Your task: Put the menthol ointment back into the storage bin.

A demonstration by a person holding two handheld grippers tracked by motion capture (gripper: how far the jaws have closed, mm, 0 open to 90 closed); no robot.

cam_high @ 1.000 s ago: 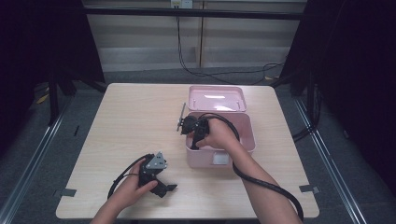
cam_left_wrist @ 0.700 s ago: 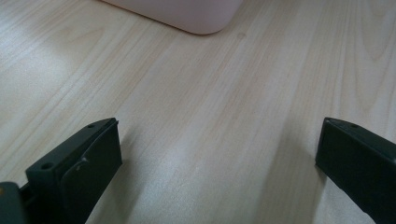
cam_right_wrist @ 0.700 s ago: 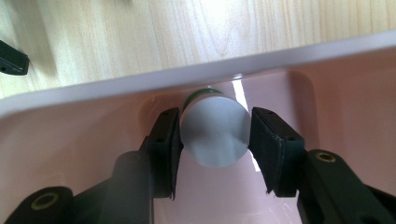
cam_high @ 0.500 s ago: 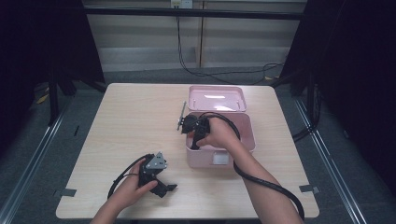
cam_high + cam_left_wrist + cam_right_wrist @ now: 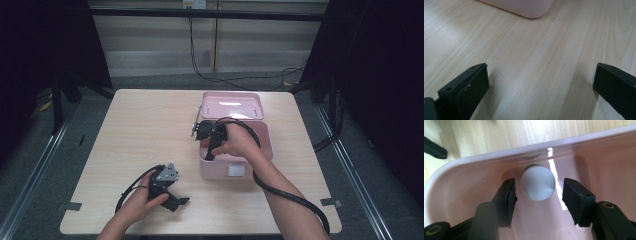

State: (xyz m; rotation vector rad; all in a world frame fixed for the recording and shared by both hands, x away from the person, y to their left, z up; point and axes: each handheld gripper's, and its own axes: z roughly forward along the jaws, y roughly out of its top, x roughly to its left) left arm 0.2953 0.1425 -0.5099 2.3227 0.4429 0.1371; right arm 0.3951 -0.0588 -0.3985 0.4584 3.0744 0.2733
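Inside the pink box (image 5: 260,145), a white-capped bottle (image 5: 538,182) stands against its wall. The right hand-held gripper (image 5: 538,192) has just been opening, jaws flanking the cap untouched, apparently releasing it. The left hand-held gripper (image 5: 541,82) rests open on the tabletop (image 5: 140,130) beside the box, out of the way.

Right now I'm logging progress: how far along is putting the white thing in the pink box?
Done: the white round object sits inside the pink box. In hand: the right gripper has just been opening, jaws clear of it on both sides. Left: pull out; the lid stands open. The left gripper rests open.
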